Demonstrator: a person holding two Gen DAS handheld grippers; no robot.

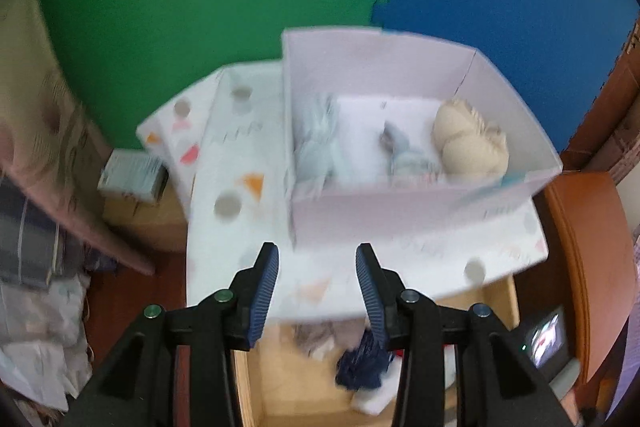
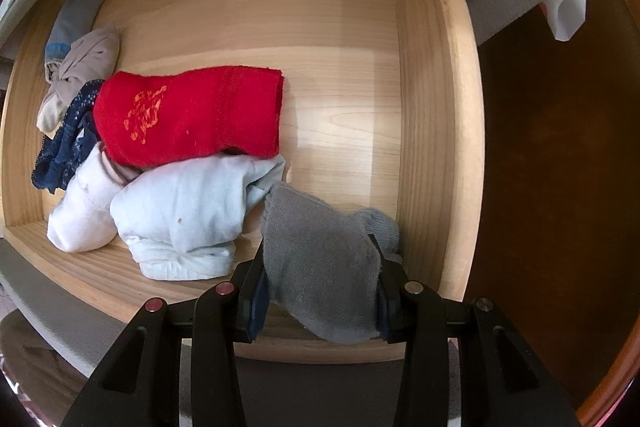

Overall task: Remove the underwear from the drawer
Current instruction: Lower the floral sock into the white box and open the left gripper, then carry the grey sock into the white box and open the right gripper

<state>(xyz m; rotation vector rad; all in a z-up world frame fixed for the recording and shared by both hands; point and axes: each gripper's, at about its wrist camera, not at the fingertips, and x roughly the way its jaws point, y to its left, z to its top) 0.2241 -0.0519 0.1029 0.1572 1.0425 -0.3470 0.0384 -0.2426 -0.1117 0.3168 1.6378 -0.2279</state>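
In the right wrist view, folded underwear [image 2: 188, 211] lay at the lower left of the wooden drawer [image 2: 432, 107]; lower centre, the right gripper [image 2: 320, 303] had its fingers clamped on a grey sock [image 2: 320, 267]. The left gripper [image 1: 317, 291] hung with fingers apart, empty, below a white box [image 1: 400, 215].

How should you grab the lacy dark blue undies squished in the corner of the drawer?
Pinch the loose lace bunch of the blue undies at its outer end, coming straight down from above. That end lies bare on the drawer floor; the other end tucks under the red towel.
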